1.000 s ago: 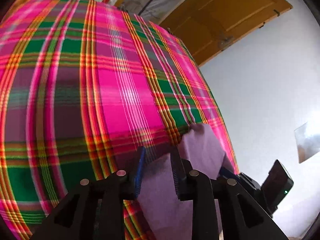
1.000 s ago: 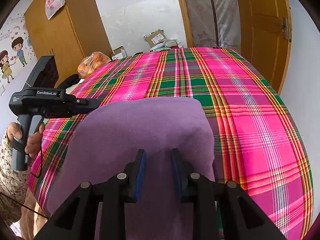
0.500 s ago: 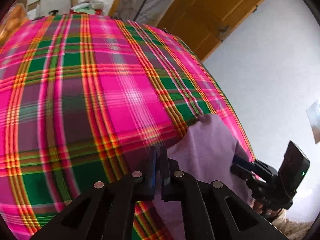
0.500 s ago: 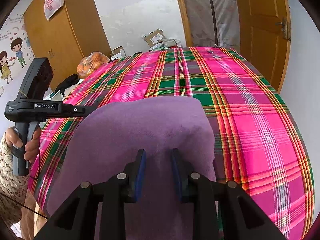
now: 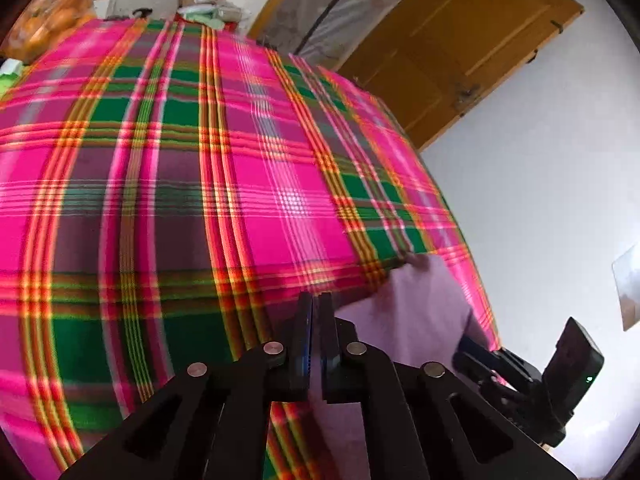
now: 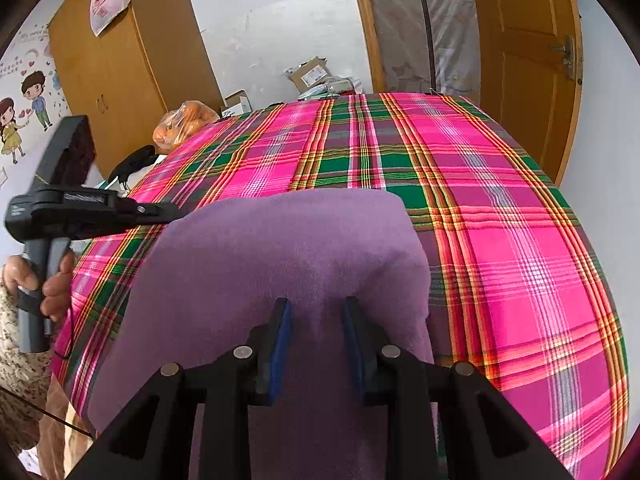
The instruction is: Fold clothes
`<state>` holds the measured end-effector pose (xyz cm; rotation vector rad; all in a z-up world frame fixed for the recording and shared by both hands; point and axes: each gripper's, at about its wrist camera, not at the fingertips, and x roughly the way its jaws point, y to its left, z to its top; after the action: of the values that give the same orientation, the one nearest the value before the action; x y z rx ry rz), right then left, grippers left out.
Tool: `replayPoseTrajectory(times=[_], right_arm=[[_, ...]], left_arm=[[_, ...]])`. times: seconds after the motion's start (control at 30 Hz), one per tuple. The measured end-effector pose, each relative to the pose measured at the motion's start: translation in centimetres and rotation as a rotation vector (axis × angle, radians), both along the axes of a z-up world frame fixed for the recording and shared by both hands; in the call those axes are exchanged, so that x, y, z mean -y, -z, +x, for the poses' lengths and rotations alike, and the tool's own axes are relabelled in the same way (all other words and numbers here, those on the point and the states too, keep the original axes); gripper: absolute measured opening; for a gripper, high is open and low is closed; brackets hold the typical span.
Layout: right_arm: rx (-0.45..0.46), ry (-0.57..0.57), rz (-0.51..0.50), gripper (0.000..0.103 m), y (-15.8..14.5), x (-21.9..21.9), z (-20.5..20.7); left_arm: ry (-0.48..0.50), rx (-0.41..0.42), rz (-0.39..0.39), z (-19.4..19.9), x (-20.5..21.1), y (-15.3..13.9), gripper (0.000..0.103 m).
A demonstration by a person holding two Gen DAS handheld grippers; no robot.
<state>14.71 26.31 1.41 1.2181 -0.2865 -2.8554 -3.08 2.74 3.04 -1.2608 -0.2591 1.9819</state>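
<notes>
A purple garment (image 6: pixel 280 248) lies on a bed covered by a pink and green plaid spread (image 6: pixel 500 240), near the front edge. My right gripper (image 6: pixel 316 320) is open, its blue-padded fingers (image 6: pixel 280 328) resting on the purple fabric with cloth between them. In the left wrist view the left gripper (image 5: pixel 316 312) is shut, pinching the near edge of the purple garment (image 5: pixel 424 304) over the plaid spread (image 5: pixel 160 200). The right wrist view shows the left tool's black body (image 6: pixel 80 208) reaching to the garment's left corner, held by a hand (image 6: pixel 52 284).
A wooden wardrobe (image 6: pixel 112 72) stands at the left and a wooden door (image 6: pixel 528 60) at the far right. A bag of oranges (image 6: pixel 184 124) and cardboard boxes (image 6: pixel 310 74) sit beyond the bed. A white wall (image 5: pixel 540 200) runs along the bed's right side.
The left gripper, open around the purple edge one second ago, has shut on it and its view has swung across the bed. The right gripper stays open and still.
</notes>
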Motion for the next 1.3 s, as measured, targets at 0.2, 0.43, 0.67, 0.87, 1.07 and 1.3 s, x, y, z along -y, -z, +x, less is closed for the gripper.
replayPoseTrajectory(times=[0.2, 0.43, 0.67, 0.87, 1.07, 1.3], right_arm=[[-0.035, 0.018, 0.056, 0.027, -1.9, -1.1, 0.5], [-0.020, -0.016, 0.055, 0.027, -2.0, -2.6, -1.8], [0.047, -0.050, 0.055, 0.027, 0.2, -3.1, -3.3], [0.059, -0.095, 0.088, 0.027, 0.9, -2.8, -3.8], [0.043, -0.081, 0.064, 0.027, 1.1, -2.9, -3.7], [0.000, -0.049, 0.074, 0.027, -0.1, -2.9, -1.7]], left_arm=[[0.078, -0.083, 0.018, 4.2, -1.2, -2.6, 0.010], [0.174, -0.045, -0.086, 5.7, -5.5, -0.9, 0.012], [0.139, 0.035, -0.066, 4.4, -5.0, 1.6, 0.012], [0.145, -0.010, -0.086, 4.3, -5.6, 2.2, 0.003], [0.128, -0.023, -0.076, 4.4, -5.5, 2.3, 0.002], [0.091, -0.026, -0.078, 5.7, -4.7, 0.9, 0.004]])
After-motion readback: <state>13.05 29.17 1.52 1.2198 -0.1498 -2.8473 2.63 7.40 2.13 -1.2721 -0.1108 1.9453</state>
